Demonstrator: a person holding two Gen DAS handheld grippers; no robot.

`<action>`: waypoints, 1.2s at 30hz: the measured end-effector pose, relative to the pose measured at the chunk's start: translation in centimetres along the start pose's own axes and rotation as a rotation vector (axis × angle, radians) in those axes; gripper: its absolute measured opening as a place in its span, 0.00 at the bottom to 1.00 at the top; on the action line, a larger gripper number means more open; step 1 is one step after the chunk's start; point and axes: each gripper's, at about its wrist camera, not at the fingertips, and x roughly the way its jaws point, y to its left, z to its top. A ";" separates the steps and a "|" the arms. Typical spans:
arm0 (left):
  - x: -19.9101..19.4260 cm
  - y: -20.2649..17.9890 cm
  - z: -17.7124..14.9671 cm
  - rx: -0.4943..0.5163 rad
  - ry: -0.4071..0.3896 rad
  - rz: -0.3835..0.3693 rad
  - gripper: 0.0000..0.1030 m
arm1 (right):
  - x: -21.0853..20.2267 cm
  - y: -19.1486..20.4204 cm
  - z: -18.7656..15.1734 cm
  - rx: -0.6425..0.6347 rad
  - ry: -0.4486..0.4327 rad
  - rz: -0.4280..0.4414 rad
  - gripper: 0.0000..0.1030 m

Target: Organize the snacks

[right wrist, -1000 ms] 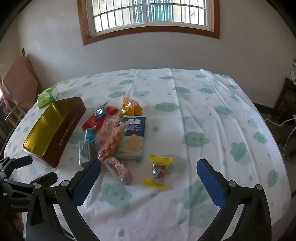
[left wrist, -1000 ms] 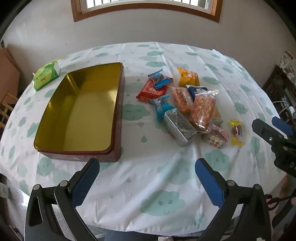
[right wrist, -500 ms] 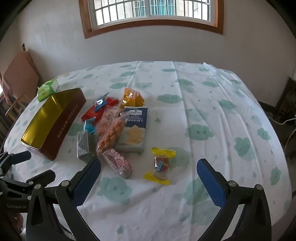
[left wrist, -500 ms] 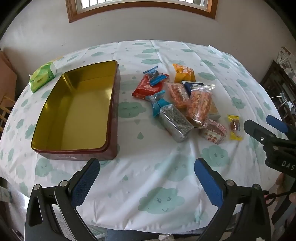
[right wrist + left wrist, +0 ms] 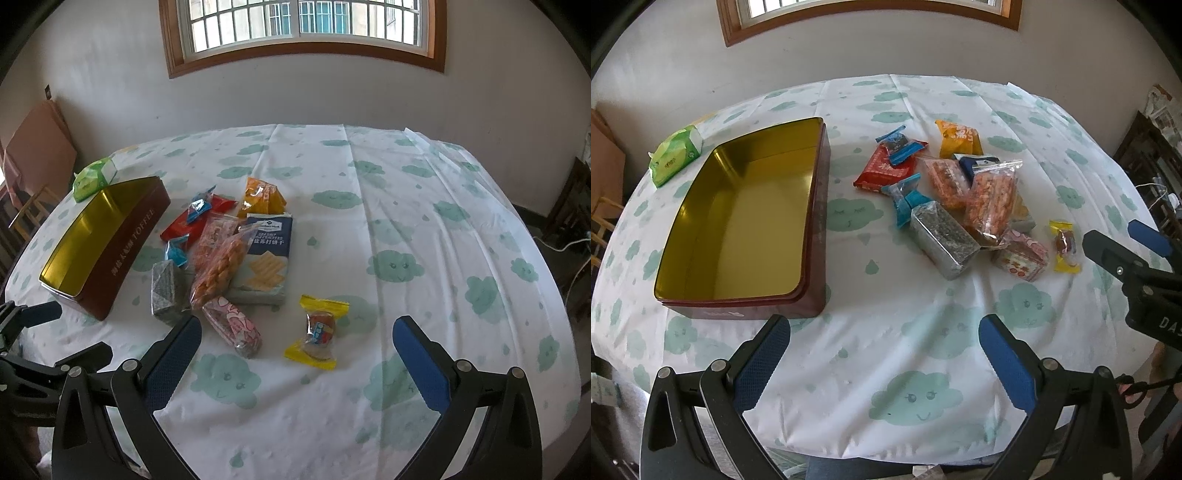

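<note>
Snack pile lies on tabletop, right of tin. Tin red outside, gold inside, nothing in it. Yellow candy apart from pile, on near right side, next to pink packet. Cracker box under clear bags. Green packet behind tin (far left edge). Left claw wide, holds nothing, above cloth. Right claw wide too, holds nothing, just before yellow candy.

A white tablecloth printed with teal clouds covers the round table. A green soft pack of tissues lies near its far left edge. Behind, a wooden-framed barred window sits in a pale wall, and a brown flat board leans left
</note>
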 end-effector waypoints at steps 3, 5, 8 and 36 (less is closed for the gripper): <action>0.2 0.1 0.0 0.001 0.006 0.007 0.98 | 0.0 0.0 0.0 0.000 -0.001 0.001 0.99; 0.4 0.2 0.0 0.000 0.013 0.009 0.98 | 0.0 0.0 -0.1 0.002 -0.001 0.005 0.99; 0.7 0.3 0.1 -0.004 0.018 0.007 0.98 | 0.1 0.1 -0.1 0.005 -0.002 0.009 0.99; 1.5 0.9 0.4 -0.018 0.028 0.005 0.97 | 1.2 -0.6 -0.6 0.042 0.014 0.026 0.92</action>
